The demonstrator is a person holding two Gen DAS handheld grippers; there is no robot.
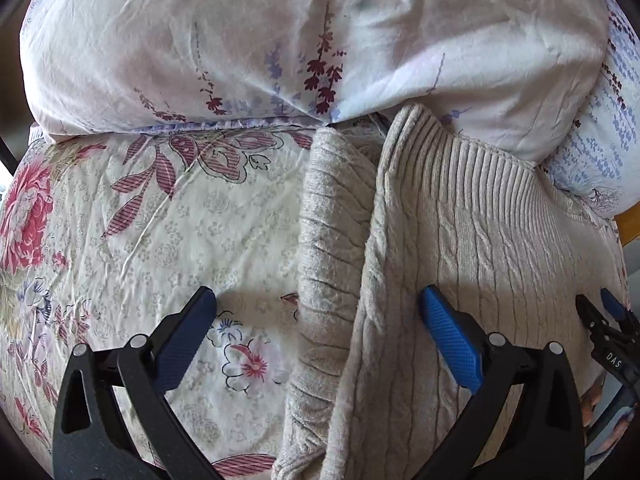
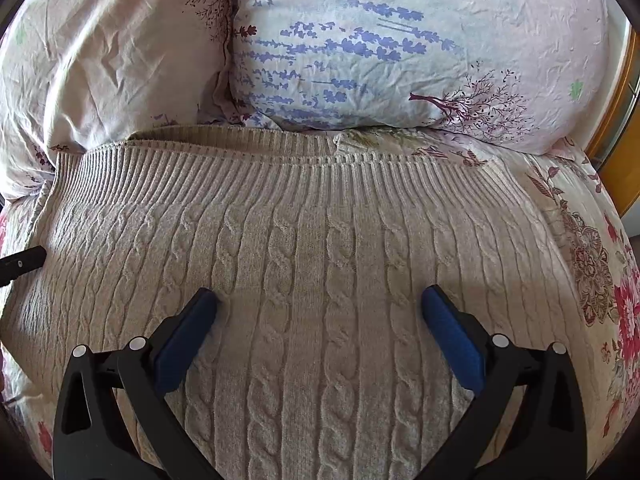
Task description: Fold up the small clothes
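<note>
A beige cable-knit sweater [image 2: 320,264] lies flat on the floral bed sheet [image 1: 140,232], its ribbed hem toward the pillows. In the left wrist view the sweater [image 1: 480,248] fills the right half, with a sleeve [image 1: 332,240] folded in along its left edge. My left gripper [image 1: 318,304] is open and empty, straddling the sweater's left edge, one finger over the sheet and one over the knit. My right gripper [image 2: 319,304] is open and empty just above the sweater's middle; it also shows at the right edge of the left wrist view [image 1: 600,308].
Two pillows lean at the head of the bed: a white one with dark red sprigs [image 1: 280,40] and one with blue lavender print [image 2: 360,52]. A wooden frame [image 2: 624,120] borders the bed on the right. The sheet [image 2: 600,240] shows right of the sweater.
</note>
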